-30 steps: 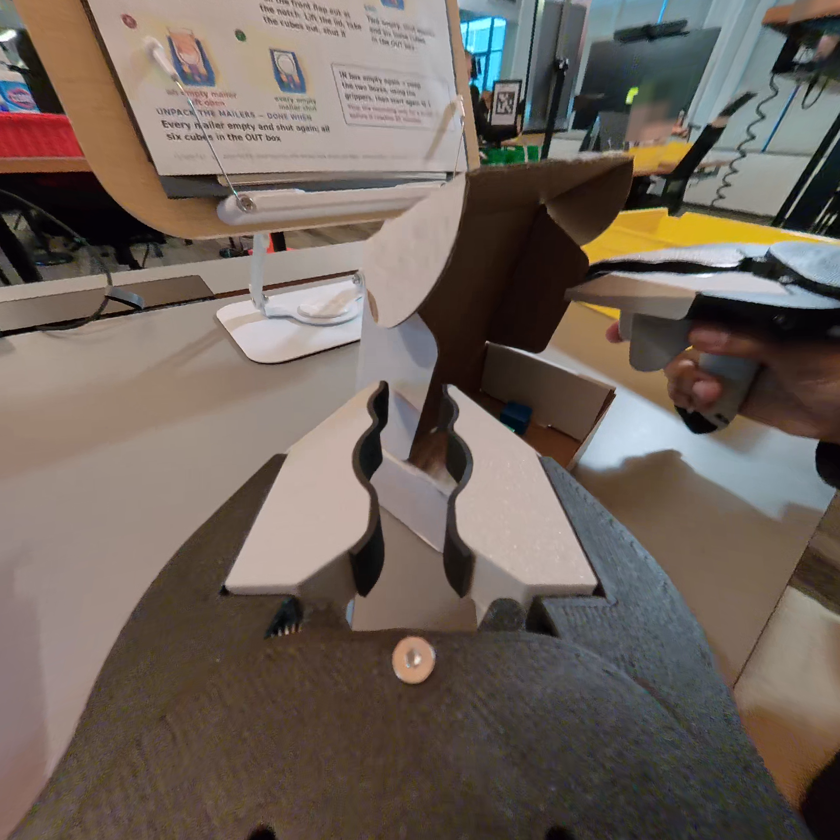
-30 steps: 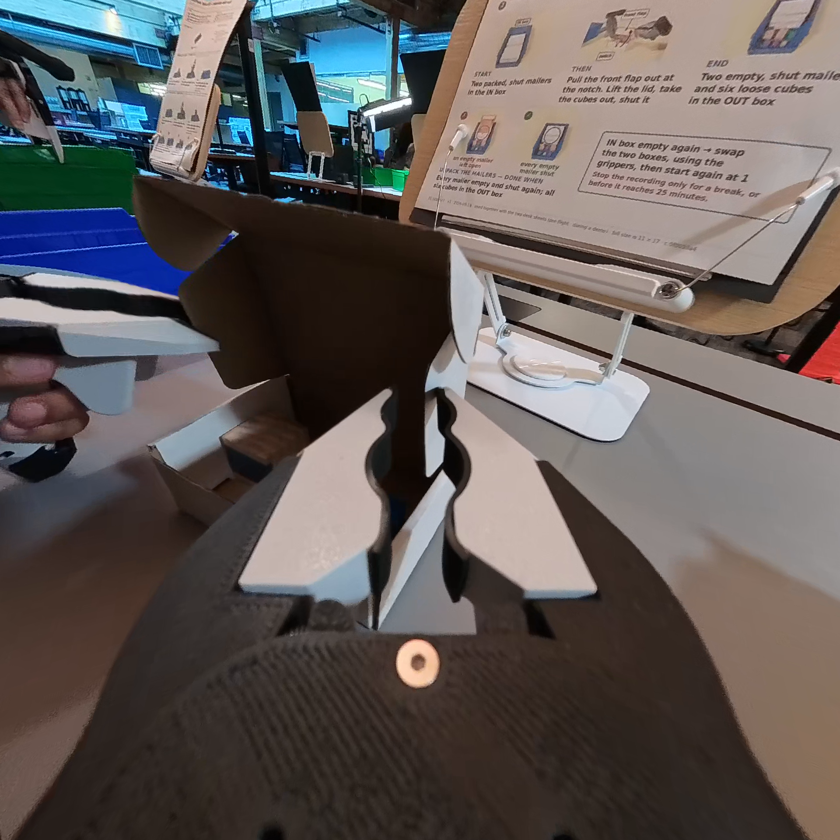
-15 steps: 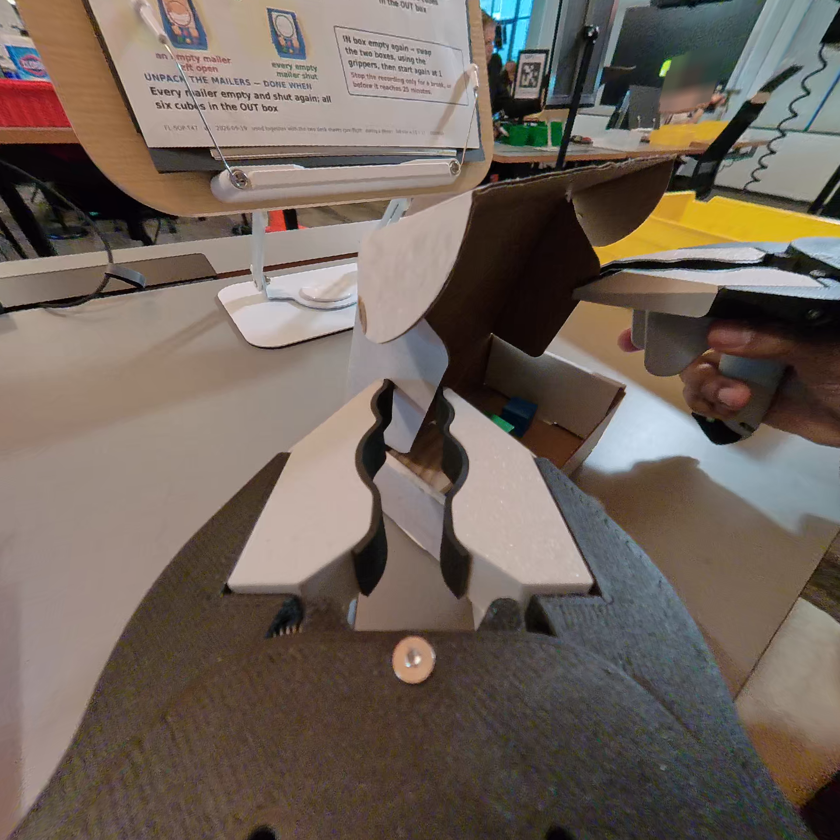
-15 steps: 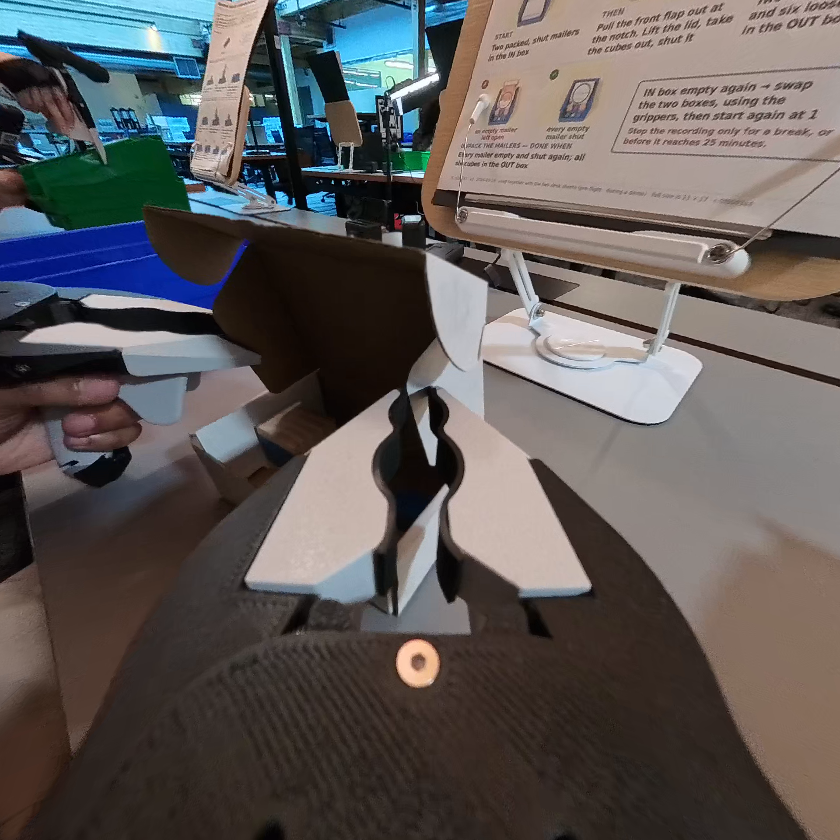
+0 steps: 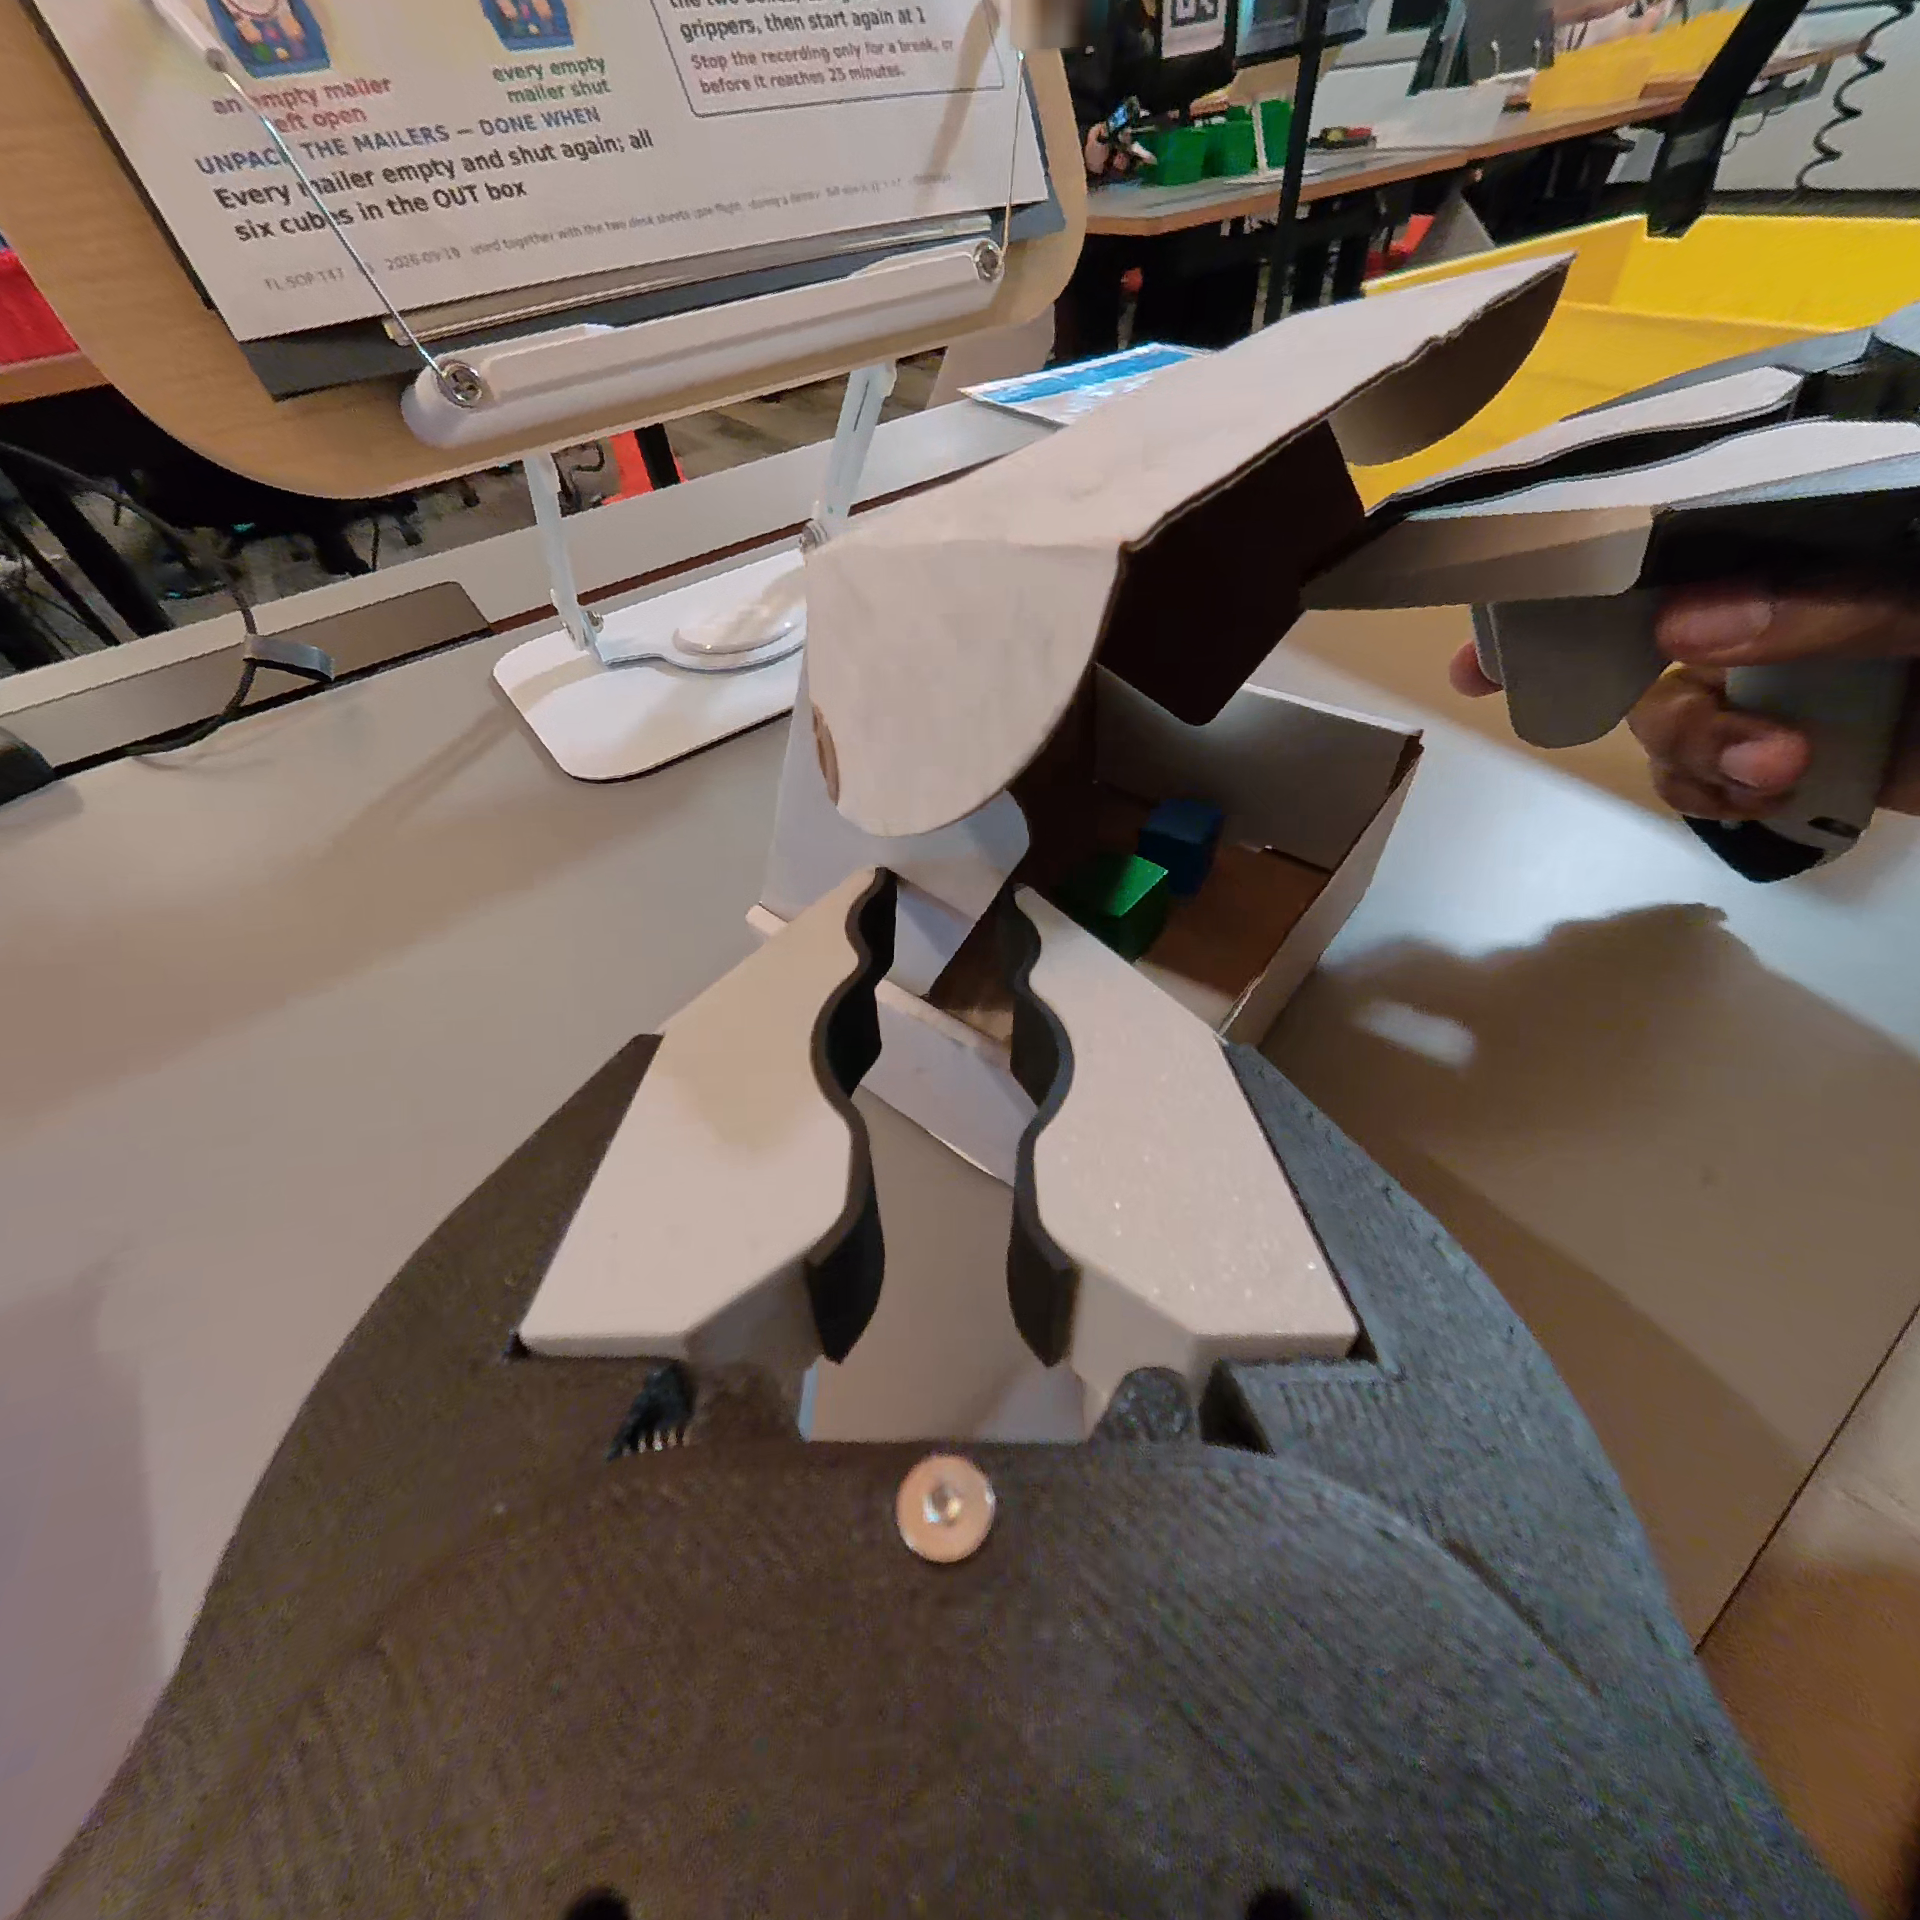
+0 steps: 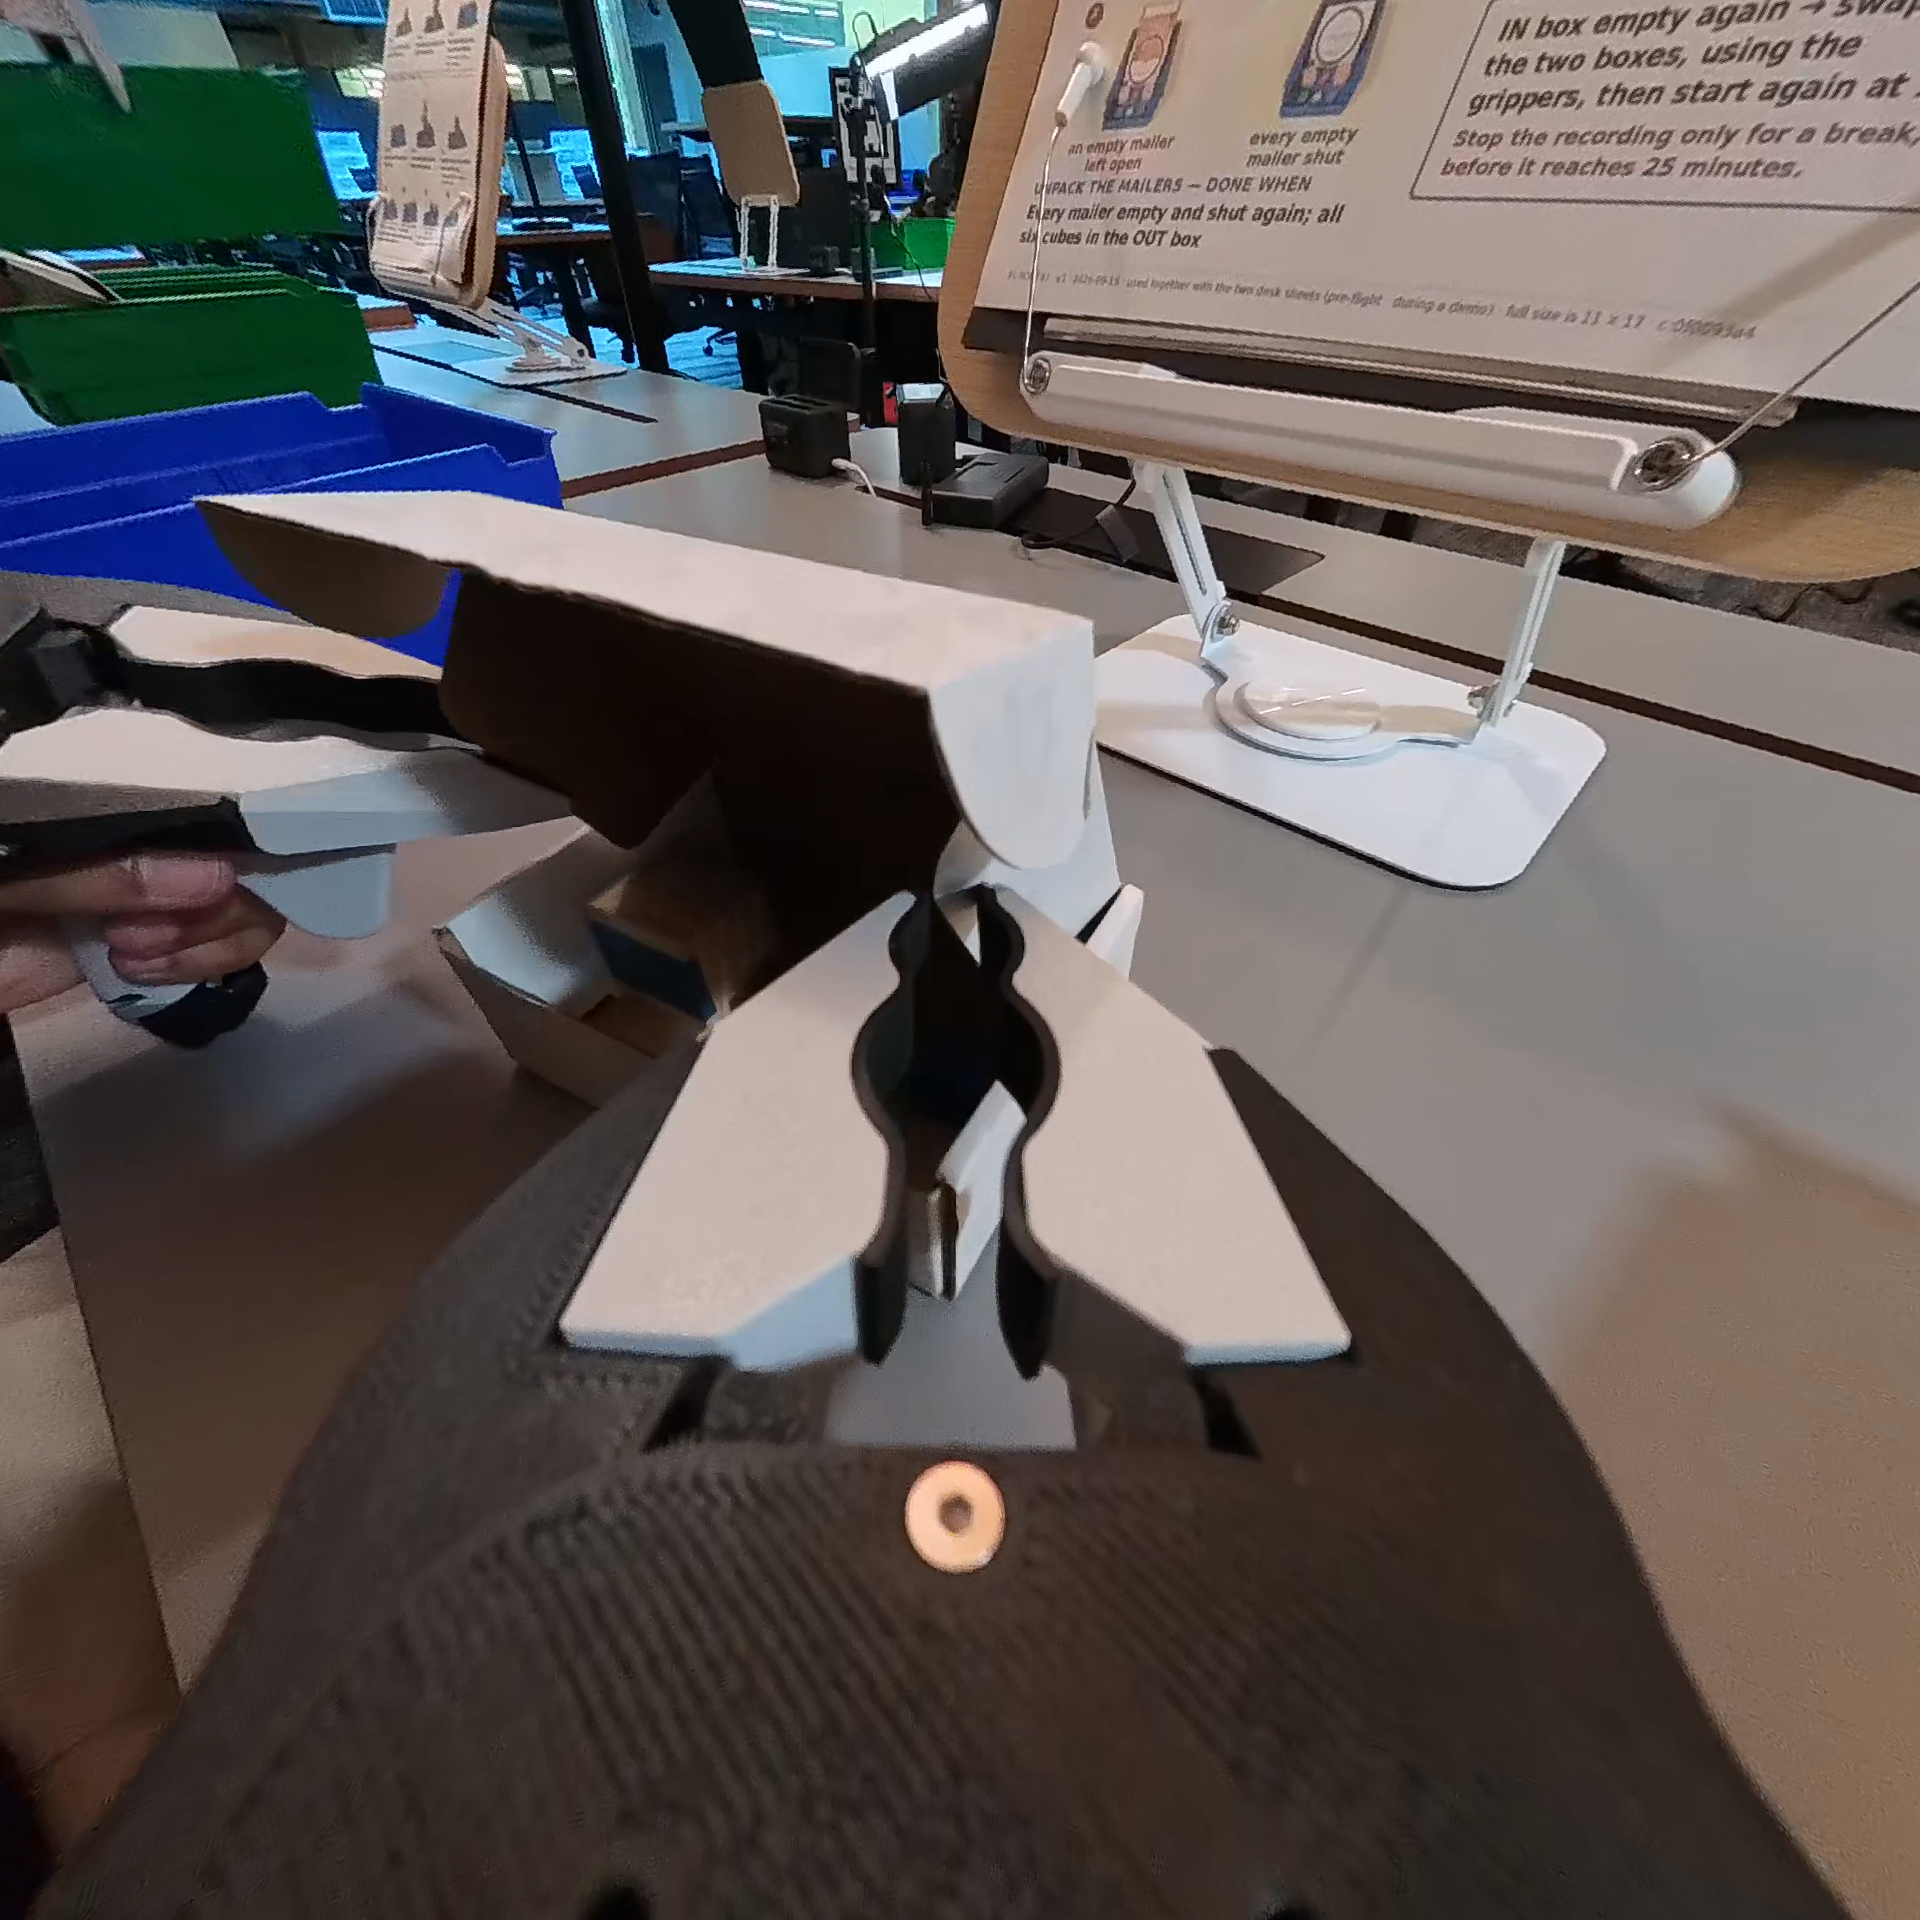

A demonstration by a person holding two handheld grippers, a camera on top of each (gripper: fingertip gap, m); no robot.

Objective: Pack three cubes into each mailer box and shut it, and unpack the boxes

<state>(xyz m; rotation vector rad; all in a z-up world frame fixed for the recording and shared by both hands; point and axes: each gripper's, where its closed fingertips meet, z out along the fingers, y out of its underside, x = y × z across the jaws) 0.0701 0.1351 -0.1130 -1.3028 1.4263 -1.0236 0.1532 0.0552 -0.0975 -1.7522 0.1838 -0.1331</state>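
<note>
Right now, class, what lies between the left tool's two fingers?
In the left wrist view, a white side flap of the mailer box runs between the left tool fingers.

The lid [image 5: 1174, 499] slants low over the mailer box [image 5: 1340, 862], leaving only a narrow wedge above the cubes [image 5: 1132, 883]. Behind the box a document stand [image 6: 1382, 769] blocks the way; the table [image 6: 1610, 1091] right of the box lies bare.
</note>
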